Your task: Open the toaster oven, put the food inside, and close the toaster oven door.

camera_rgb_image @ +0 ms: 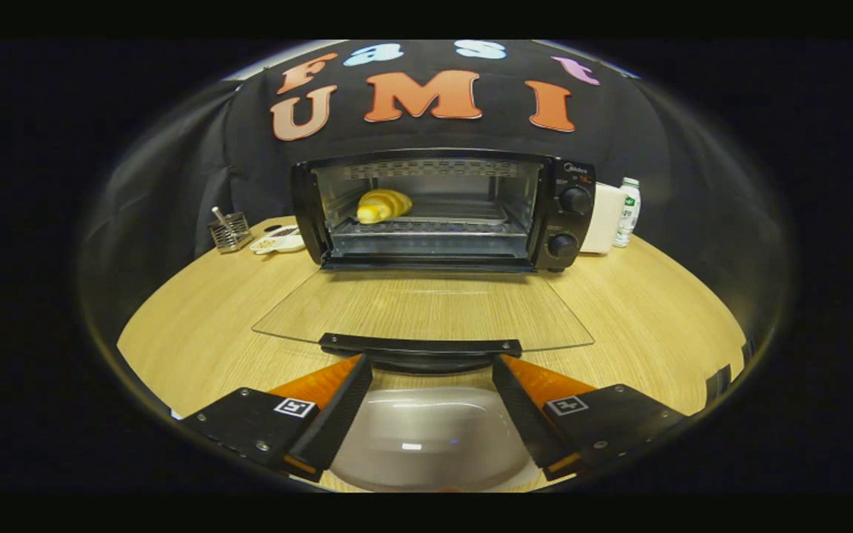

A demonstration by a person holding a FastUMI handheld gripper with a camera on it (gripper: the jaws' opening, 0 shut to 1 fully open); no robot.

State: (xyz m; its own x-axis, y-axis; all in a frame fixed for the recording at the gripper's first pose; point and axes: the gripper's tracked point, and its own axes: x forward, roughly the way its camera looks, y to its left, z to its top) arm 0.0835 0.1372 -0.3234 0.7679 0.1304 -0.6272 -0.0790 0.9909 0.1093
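The black toaster oven (441, 211) stands at the back of the wooden table (197, 333) with its glass door (426, 307) folded down flat toward me. A yellow croissant (382, 205) lies on the rack inside, toward the left wall. The door's black handle (420, 346) runs just ahead of my fingertips. My gripper (432, 363) is open, its fingers (338, 403) spread about as wide as the handle and holding nothing. An empty white plate (430, 437) lies on the table below, between the fingers.
Left of the oven are a wire utensil holder (230, 231) and a small white dish (278, 240). On its right stand a white box (604, 218) and a small bottle (628, 211). The oven's two knobs (574, 200) sit on its right panel.
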